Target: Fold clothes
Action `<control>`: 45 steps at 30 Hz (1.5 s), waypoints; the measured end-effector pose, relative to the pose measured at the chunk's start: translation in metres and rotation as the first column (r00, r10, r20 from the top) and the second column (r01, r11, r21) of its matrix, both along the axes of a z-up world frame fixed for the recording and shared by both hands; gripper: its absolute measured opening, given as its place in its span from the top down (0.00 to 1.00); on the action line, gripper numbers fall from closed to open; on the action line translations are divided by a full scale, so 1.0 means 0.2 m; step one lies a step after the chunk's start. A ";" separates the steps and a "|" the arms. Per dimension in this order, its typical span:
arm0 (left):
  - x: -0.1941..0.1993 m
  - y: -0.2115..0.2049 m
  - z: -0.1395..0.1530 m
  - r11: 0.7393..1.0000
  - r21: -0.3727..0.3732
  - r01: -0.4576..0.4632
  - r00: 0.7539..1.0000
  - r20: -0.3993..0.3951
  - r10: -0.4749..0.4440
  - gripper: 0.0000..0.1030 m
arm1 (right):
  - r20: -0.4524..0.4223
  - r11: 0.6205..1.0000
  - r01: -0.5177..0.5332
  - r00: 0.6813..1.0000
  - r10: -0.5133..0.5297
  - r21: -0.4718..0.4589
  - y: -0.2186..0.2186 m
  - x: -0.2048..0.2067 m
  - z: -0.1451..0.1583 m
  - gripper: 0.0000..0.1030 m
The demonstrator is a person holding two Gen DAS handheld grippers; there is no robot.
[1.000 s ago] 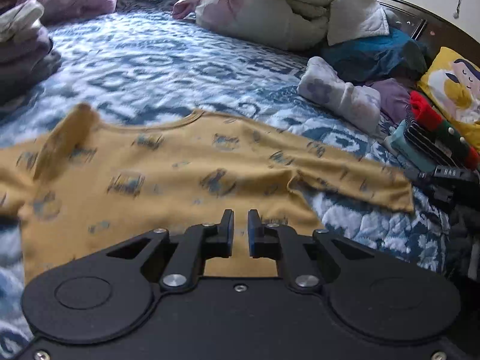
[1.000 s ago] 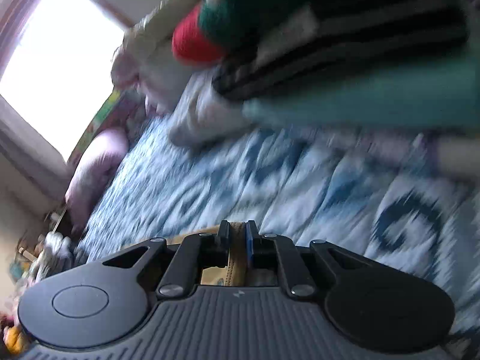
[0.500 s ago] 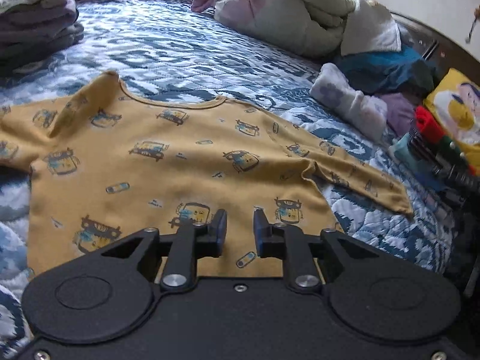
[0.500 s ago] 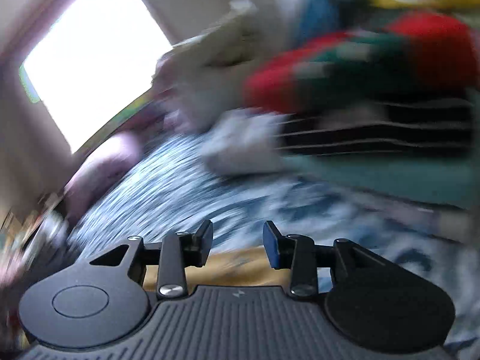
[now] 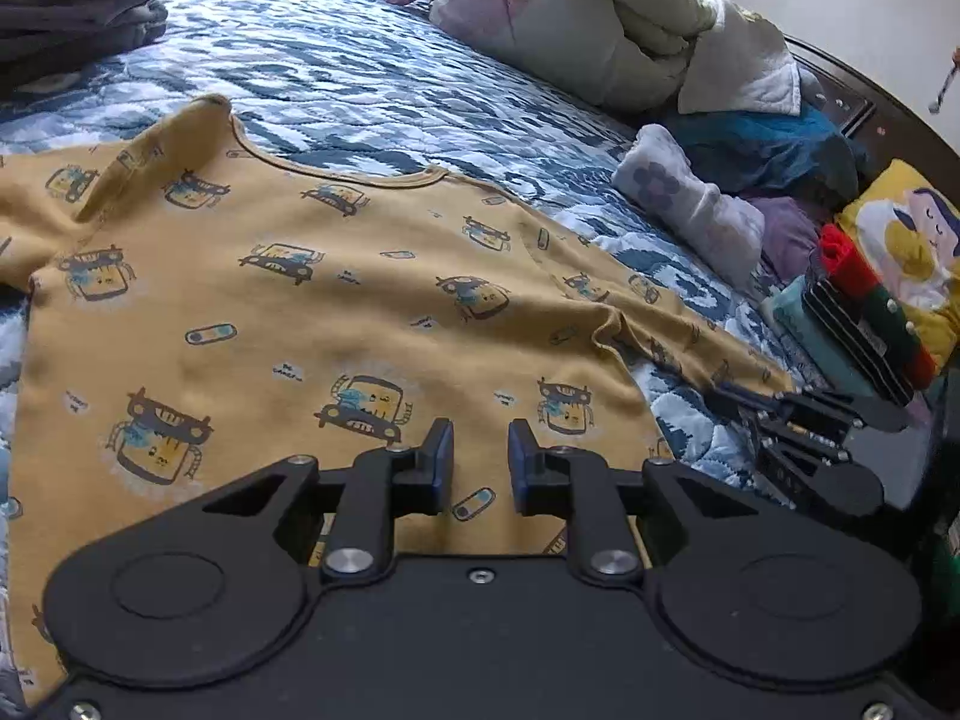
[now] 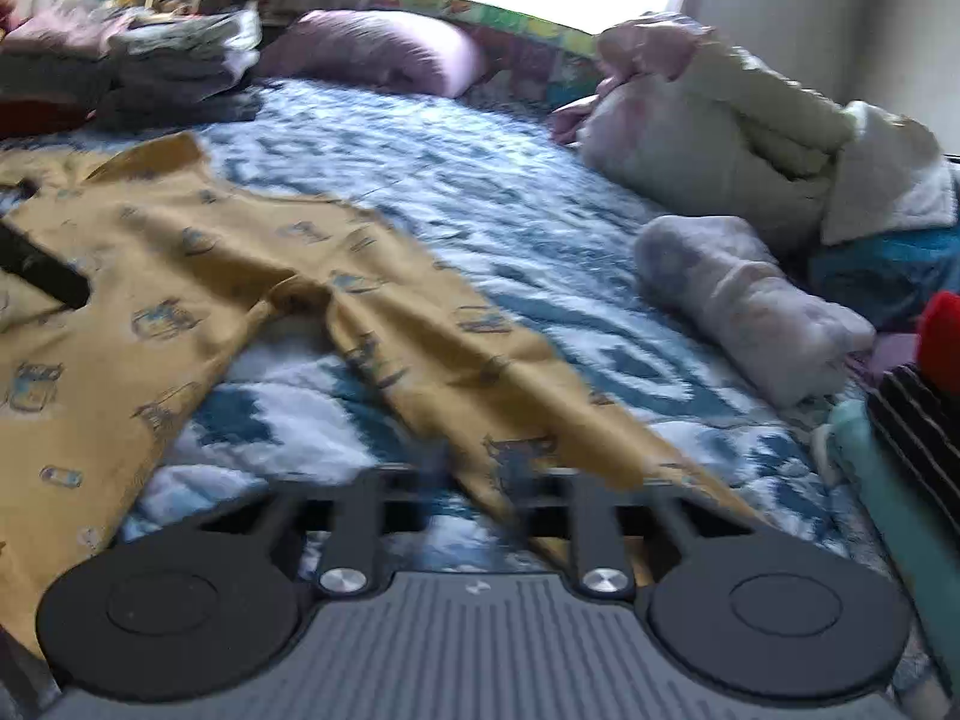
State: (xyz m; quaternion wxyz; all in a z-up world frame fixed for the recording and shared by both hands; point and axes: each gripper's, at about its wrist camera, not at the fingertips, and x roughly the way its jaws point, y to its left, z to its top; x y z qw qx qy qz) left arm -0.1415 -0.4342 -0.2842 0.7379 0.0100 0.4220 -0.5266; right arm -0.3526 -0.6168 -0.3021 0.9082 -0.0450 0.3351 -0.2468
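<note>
The mustard-yellow long-sleeved cotton shirt with car prints [image 5: 336,300] lies spread flat on the blue-and-white quilted bed [image 5: 372,78]. The left claw [image 5: 478,461] is spread, empty, above its hem. The right claw [image 6: 480,483] is blurred over the sleeve end (I cannot tell its state). Folded grey clothes [image 5: 72,6], a rolled pale flowered cloth [image 5: 690,204] and a striped red-green folded knit [image 5: 870,324] lie around. The small print writing is unreadable.

Right gripper [image 6: 477,474]: fingertips smeared by motion blur, gap unreadable. Yellow shirt [image 5: 288,300]: left sleeve cut off by frame edge, hem hidden behind left gripper [image 5: 478,467]. Folded pile [image 5: 72,6]: cropped at top-left corner.
</note>
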 end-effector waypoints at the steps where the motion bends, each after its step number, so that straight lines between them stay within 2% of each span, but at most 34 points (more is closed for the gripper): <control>1: 0.00 0.00 0.00 1.000 -0.002 -0.002 1.000 -0.005 0.002 0.84 | -0.014 1.000 -0.019 1.000 0.019 0.004 0.01 0.00 0.01 0.94; 3: 0.01 0.00 0.01 1.000 -0.005 -0.001 1.000 -0.002 0.000 0.84 | -0.020 0.999 -0.045 0.999 0.045 0.011 0.04 -0.04 0.02 0.94; 6: -0.01 -0.01 0.03 1.000 -0.011 0.015 1.000 0.018 -0.015 0.82 | 0.024 0.996 -0.045 0.999 0.043 0.072 0.02 -0.09 0.04 0.94; 7: -0.02 -0.02 0.04 1.000 -0.016 0.022 1.000 0.020 -0.022 0.82 | 0.035 0.997 -0.028 0.999 0.026 0.066 0.02 -0.10 0.05 0.90; 8: -0.02 -0.03 0.05 0.999 -0.022 0.028 0.999 0.020 -0.028 0.80 | 0.046 0.999 -0.004 0.999 0.002 0.049 0.02 -0.11 0.06 0.78; 9: -0.03 -0.04 0.06 0.999 -0.027 0.036 0.999 0.021 -0.036 0.80 | 0.056 0.999 0.019 0.998 -0.021 0.032 0.03 -0.13 0.07 0.62; 10: -0.04 -0.06 0.07 0.999 -0.029 0.045 0.999 0.027 -0.045 0.79 | 0.064 0.999 0.047 0.997 -0.048 0.027 0.02 -0.14 0.08 0.59; 12: -0.05 -0.10 0.09 0.997 -0.033 0.063 0.997 0.042 -0.062 0.79 | 0.109 0.990 0.106 0.987 -0.115 0.091 -0.05 -0.19 0.09 0.60; 14: -0.05 -0.16 0.12 0.996 -0.040 0.079 0.996 0.055 -0.077 0.79 | 0.161 0.967 0.206 0.960 -0.230 0.150 -0.14 -0.26 0.10 0.61; 16: -0.06 -0.25 0.16 0.993 -0.046 0.106 0.992 0.074 -0.103 0.79 | 0.207 0.921 0.315 0.909 -0.362 0.228 -0.24 -0.36 0.11 0.60; 18: -0.09 -0.36 0.19 0.989 -0.048 0.141 0.986 0.096 -0.136 0.79 | 0.241 0.839 0.398 0.832 -0.500 0.370 -0.38 -0.46 0.08 0.60; 20: -0.14 -0.47 0.19 0.981 -0.047 0.187 0.978 0.099 -0.182 0.79 | 0.242 0.729 0.427 0.749 -0.617 0.535 -0.50 -0.57 0.02 0.60; 21: -0.18 -0.53 0.19 0.976 -0.047 0.212 0.974 0.097 -0.207 0.79 | 0.254 0.684 0.407 0.716 -0.651 0.605 -0.54 -0.61 0.00 0.61; 22: -0.22 -0.58 0.19 0.970 -0.046 0.239 0.968 0.096 -0.234 0.79 | 0.268 0.661 0.380 0.698 -0.664 0.647 -0.56 -0.64 -0.01 0.61; 24: -0.31 -0.68 0.16 0.956 -0.035 0.290 0.953 0.097 -0.286 0.79 | 0.274 0.645 0.351 0.694 -0.666 0.678 -0.57 -0.65 -0.03 0.61; 25: -0.35 -0.73 0.14 0.952 -0.019 0.306 0.947 0.104 -0.303 0.78 | 0.275 0.645 0.341 0.698 -0.661 0.684 -0.56 -0.65 -0.04 0.67; 26: -0.39 -0.76 0.11 0.949 0.007 0.315 0.942 0.118 -0.314 0.77 | 0.272 0.641 0.319 0.710 -0.649 0.698 -0.56 -0.65 -0.05 0.89; 27: -0.42 -0.80 0.09 0.947 0.042 0.318 0.937 0.140 -0.321 0.77 | 0.269 0.631 0.300 0.715 -0.645 0.716 -0.56 -0.65 -0.05 0.89; 29: -0.47 -0.84 0.04 0.942 0.093 0.321 0.927 0.175 -0.333 0.77 | 0.279 0.604 0.266 0.702 -0.655 0.751 -0.54 -0.71 -0.04 0.89; 31: -0.49 -0.84 0.05 0.943 0.087 0.321 0.925 0.186 -0.332 0.71 | 0.268 0.564 0.247 0.688 -0.675 0.788 -0.52 -0.77 -0.03 0.88; 32: -0.49 -0.84 0.06 0.945 0.080 0.318 0.926 0.190 -0.327 0.70 | 0.255 0.557 0.265 0.683 -0.685 0.787 -0.53 -0.78 -0.04 0.84; 33: -0.49 -0.83 0.07 0.947 0.072 0.314 0.927 0.193 -0.322 0.70 | 0.243 0.556 0.289 0.678 -0.694 0.779 -0.53 -0.78 -0.04 0.84; 34: -0.49 -0.83 0.08 0.948 0.065 0.310 0.928 0.196 -0.317 0.70 | 0.258 0.591 0.316 0.679 -0.687 0.742 -0.52 -0.77 -0.01 0.82; 36: -0.50 -0.82 0.10 0.951 0.044 0.307 0.929 0.205 -0.309 0.70 | 0.306 0.681 0.367 0.690 -0.656 0.634 -0.46 -0.74 0.07 0.66; 39: -0.52 -0.89 0.05 0.939 0.133 0.316 0.922 0.192 -0.337 0.68 | 0.396 0.817 0.314 0.754 -0.524 0.483 -0.36 -0.67 0.15 0.66; 40: -0.52 -0.90 0.05 0.933 0.154 0.325 0.917 0.188 -0.351 0.68 | 0.389 0.829 0.307 0.771 -0.505 0.468 -0.35 -0.64 0.15 0.67; 42: -0.53 -0.88 0.08 0.920 0.166 0.355 0.906 0.183 -0.382 0.67 | 0.345 0.827 0.309 0.798 -0.494 0.470 -0.35 -0.59 0.12 0.69; 45: -0.54 -0.82 0.13 0.916 0.161 0.368 0.892 0.217 -0.396 0.67 | 0.277 0.824 0.312 0.835 -0.475 0.472 -0.36 -0.52 0.08 0.71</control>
